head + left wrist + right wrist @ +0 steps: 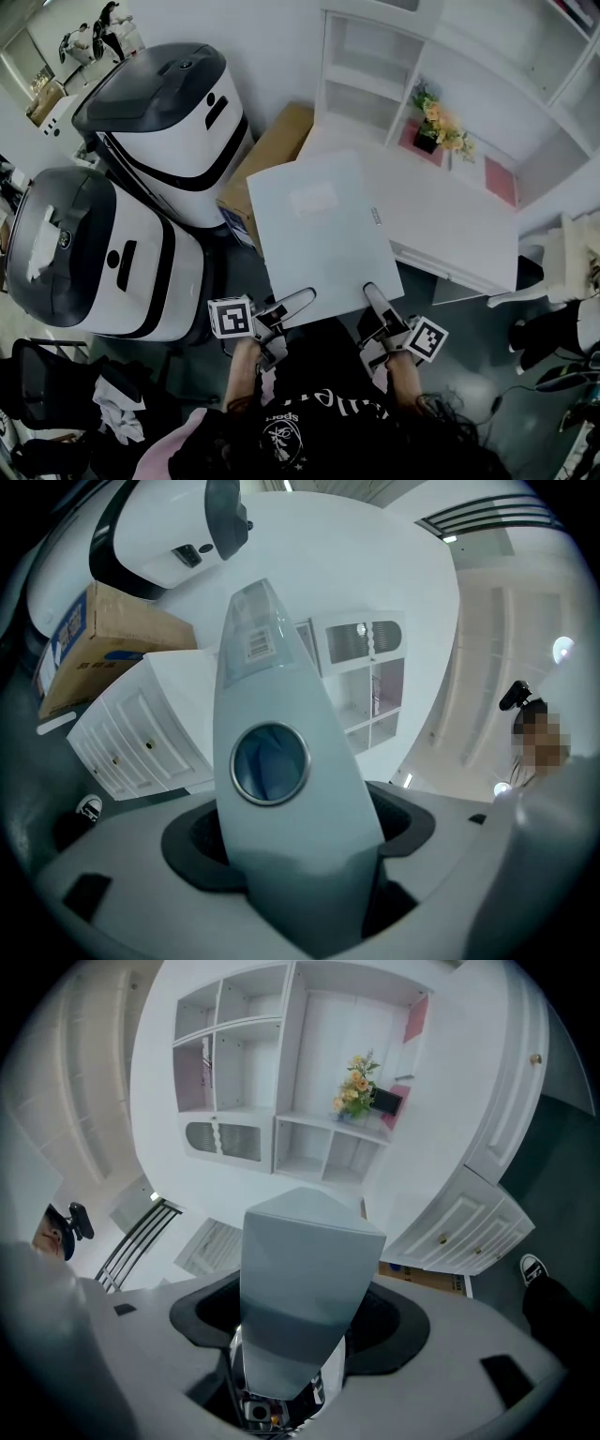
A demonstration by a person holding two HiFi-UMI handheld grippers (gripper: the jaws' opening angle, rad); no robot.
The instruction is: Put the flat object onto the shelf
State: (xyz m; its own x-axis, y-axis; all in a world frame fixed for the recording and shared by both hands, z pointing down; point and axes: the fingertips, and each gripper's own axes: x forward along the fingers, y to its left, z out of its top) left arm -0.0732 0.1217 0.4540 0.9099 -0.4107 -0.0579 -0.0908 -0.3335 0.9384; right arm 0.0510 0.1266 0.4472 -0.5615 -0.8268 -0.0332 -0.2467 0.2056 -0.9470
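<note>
Though edge-on elsewhere, folder (323, 234) flat overhead.

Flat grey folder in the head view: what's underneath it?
Beneath the folder, held by the left gripper and right gripper, parts of the white cabinet top and a cardboard box show. Whatever lies directly below it is covered.

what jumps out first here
A big pale flat folder fills the middle of the head view, held at its near edge by the left gripper and right gripper. Two bulky white-and-black machines stand to its left, and a white shelf with flowers lies ahead.
</note>
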